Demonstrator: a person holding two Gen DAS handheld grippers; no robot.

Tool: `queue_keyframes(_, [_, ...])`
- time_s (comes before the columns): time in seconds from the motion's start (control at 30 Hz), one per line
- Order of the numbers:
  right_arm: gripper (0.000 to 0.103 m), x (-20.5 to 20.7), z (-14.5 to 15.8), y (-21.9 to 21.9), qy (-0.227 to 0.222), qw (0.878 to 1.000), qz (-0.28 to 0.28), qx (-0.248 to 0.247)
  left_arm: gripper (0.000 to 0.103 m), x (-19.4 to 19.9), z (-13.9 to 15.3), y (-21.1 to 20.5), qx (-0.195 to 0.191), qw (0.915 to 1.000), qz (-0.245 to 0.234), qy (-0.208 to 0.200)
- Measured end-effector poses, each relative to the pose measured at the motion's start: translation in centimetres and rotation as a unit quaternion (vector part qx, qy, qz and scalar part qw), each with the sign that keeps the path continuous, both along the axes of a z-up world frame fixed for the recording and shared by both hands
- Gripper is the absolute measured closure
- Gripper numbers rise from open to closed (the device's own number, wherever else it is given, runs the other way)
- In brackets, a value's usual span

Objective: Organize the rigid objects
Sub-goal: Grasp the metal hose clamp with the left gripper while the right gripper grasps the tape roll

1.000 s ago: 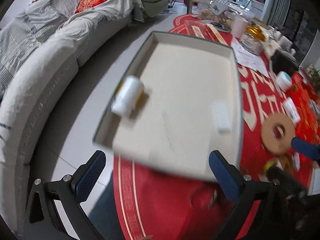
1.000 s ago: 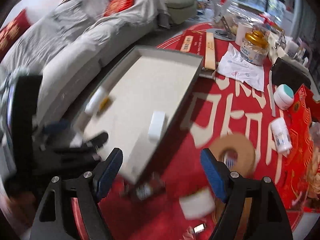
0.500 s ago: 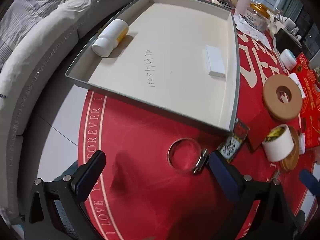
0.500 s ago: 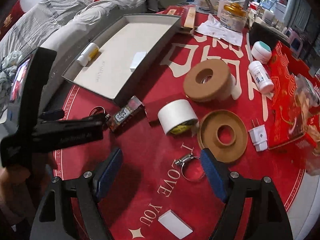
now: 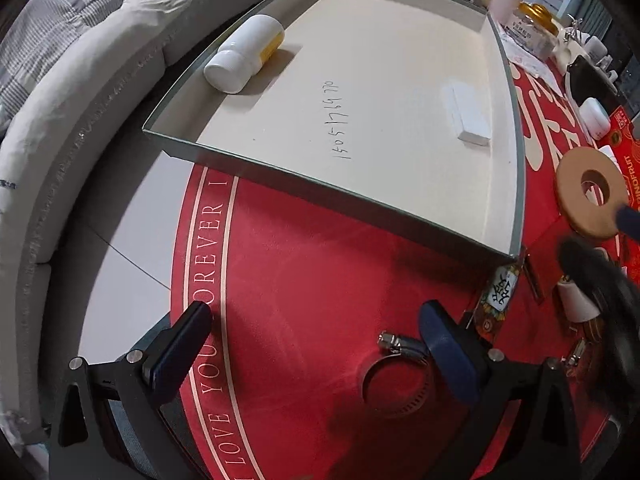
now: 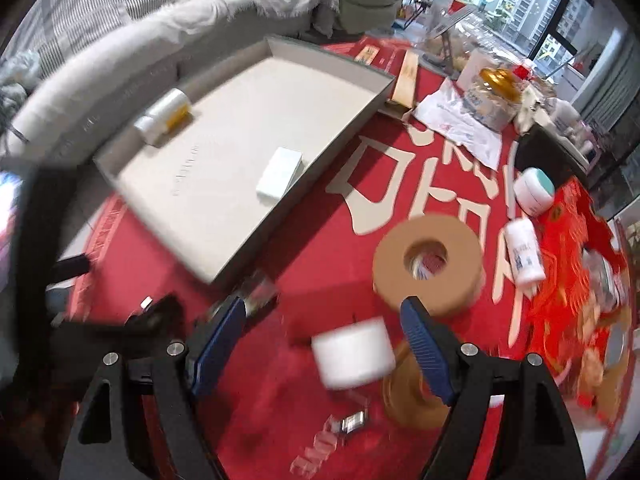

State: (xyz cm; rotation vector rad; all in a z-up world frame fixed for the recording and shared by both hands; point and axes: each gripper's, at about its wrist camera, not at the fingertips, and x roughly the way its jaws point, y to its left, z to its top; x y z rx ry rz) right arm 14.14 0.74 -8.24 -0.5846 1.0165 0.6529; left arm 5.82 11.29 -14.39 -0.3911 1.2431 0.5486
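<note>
Round red tablecloth with pale lettering, spread over the whole table. To the left of it, just off the table's edge, a long grey sofa draped in striped throws.

Largest on the cloth: shallow grey-green cardboard tray with a cream floor and handwritten digits, its left corner overhanging the table's edge. Inside, against the left wall, a white plastic bottle with a yellow label, lying on its side. Near the right wall, a small white rectangular box, lying flat, well apart from the bottle.

Right of the tray: thick brown cardboard-coloured tape roll, flat on the cloth. Nearer than that, a white tape roll, blurred, just beside a flat brown ring. Farther right, a small white pill bottle on its side and a white jar with a teal band.

At the tray's near right corner, a small patterned packet. Just beside it, a steel hose clamp, flat on the cloth, its screw housing touching or tucked behind the left gripper's right finger; cannot tell which.

Left gripper: blue-padded jaws wide apart, nothing between, angled steeply down over bare red cloth.

Right gripper: jaws spread apart, nothing clamped, poised above the white tape roll, with the brown roll just beyond the right pad.
</note>
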Motion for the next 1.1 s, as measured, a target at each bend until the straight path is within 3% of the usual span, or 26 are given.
queue_keyframes(0.2, [0.021,2.2,-4.0,3.2,0.046,0.998,-0.004,-0.036,0.0,0.1,0.0,0.4,-0.011,0.9999,-0.007,0.0])
queue_keyframes(0.23, [0.02,2.2,-4.0,3.0,0.051,0.998,-0.008,-0.022,0.0,0.0,0.0,0.2,-0.011,0.9999,-0.01,0.001])
queue_keyframes(0.4, [0.014,0.5,-4.9,0.8,0.113,0.993,-0.021,-0.023,0.0,-1.6,-0.1,-1.8,-0.005,0.9981,-0.061,0.001])
queue_keyframes(0.5, [0.012,-0.1,-6.3,-2.2,0.18,0.982,-0.053,-0.026,0.0,-2.4,-0.3,-3.0,-0.013,0.9966,-0.081,0.002])
queue_keyframes(0.7, [0.012,0.2,-2.3,-4.6,0.13,0.988,-0.079,0.014,0.0,-2.2,0.1,-2.3,-0.009,0.998,-0.062,0.001])
queue_keyframes(0.8, [0.012,0.8,-0.2,-5.8,0.135,0.984,-0.1,0.058,0.0,-1.2,0.3,-2.2,0.005,0.9979,-0.064,0.0])
queue_keyframes(0.87, [0.012,1.2,0.6,-6.6,0.136,0.982,-0.114,0.067,0.0,-0.7,-0.2,-2.2,0.013,0.9974,-0.071,0.009])
queue_keyframes(1.1, [0.012,0.5,2.4,-11.5,0.128,0.977,-0.147,0.088,0.0,-1.4,-0.4,-1.3,0.0,0.997,-0.075,-0.018])
